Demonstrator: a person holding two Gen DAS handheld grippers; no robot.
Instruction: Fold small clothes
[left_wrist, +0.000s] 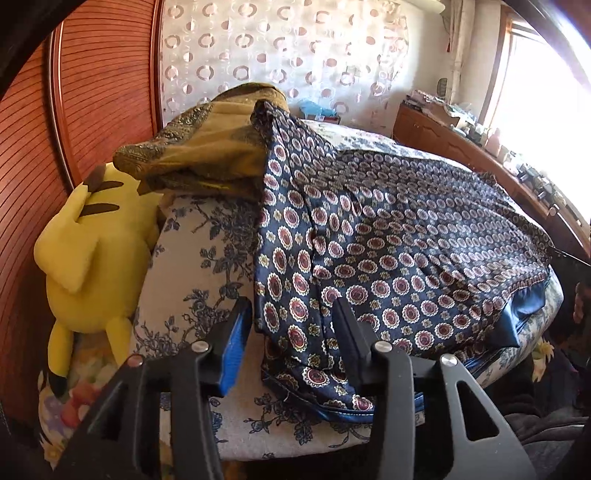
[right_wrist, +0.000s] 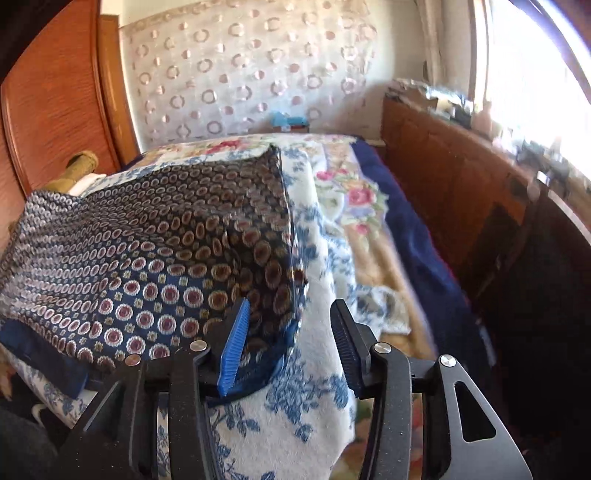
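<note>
Presently, item: navy medallion-print satin garment (left_wrist: 369, 236) spread on bed; left tool (left_wrist: 291, 332) and right tool (right_wrist: 288, 332) spread, nothing pinched. Next: hem at six o'clock to be gripped.

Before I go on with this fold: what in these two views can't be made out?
- Far corner of the garment: left view, lying against the olive cloth.
- Its near hem: both views, behind the left tongs and right tongs.
- Clutter on the cabinet: right view, blurred and washed out by window glare.
- Plush toy: left view, face turned away.
</note>
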